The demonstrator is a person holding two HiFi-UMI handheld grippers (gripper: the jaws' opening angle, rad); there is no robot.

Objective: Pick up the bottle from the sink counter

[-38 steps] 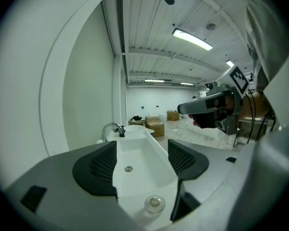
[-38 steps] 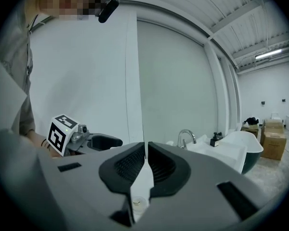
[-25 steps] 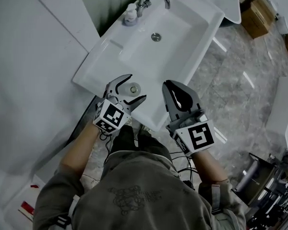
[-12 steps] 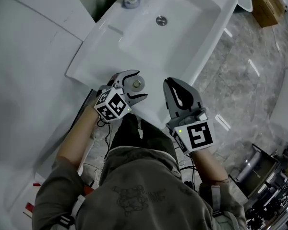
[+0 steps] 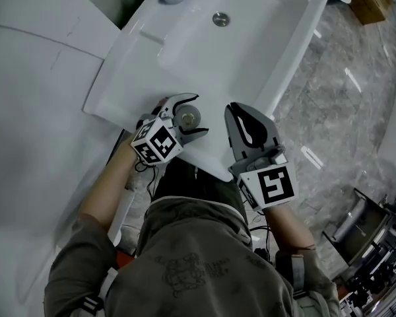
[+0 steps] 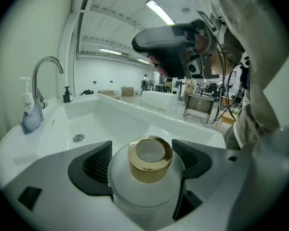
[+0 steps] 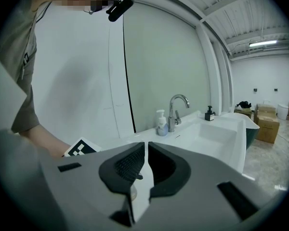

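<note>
A small white round bottle (image 6: 145, 189) with a gold cap (image 6: 150, 159) sits between the jaws of my left gripper (image 6: 144, 163). The dark pads press on its sides. In the head view this left gripper (image 5: 188, 118) hangs over the near rim of the white sink (image 5: 185, 58), and the bottle's cap (image 5: 187, 118) shows between the jaws. My right gripper (image 5: 233, 109) is just to the right, over the same rim, with its jaws shut and nothing in them. In the right gripper view the right gripper (image 7: 146, 150) has its pads closed together.
A chrome faucet (image 6: 44, 73) and a soap dispenser (image 6: 29, 112) stand at the sink's far end, past the drain (image 5: 220, 19). A white wall panel (image 5: 33, 111) is on the left. Marble floor (image 5: 336, 98) lies right of the sink. Metal racks (image 5: 376, 249) stand at the lower right.
The head view has shifted, so the sink sits higher in frame. My left gripper still has the bottle between its jaws and has turned slightly. The right gripper stays shut beside it.
</note>
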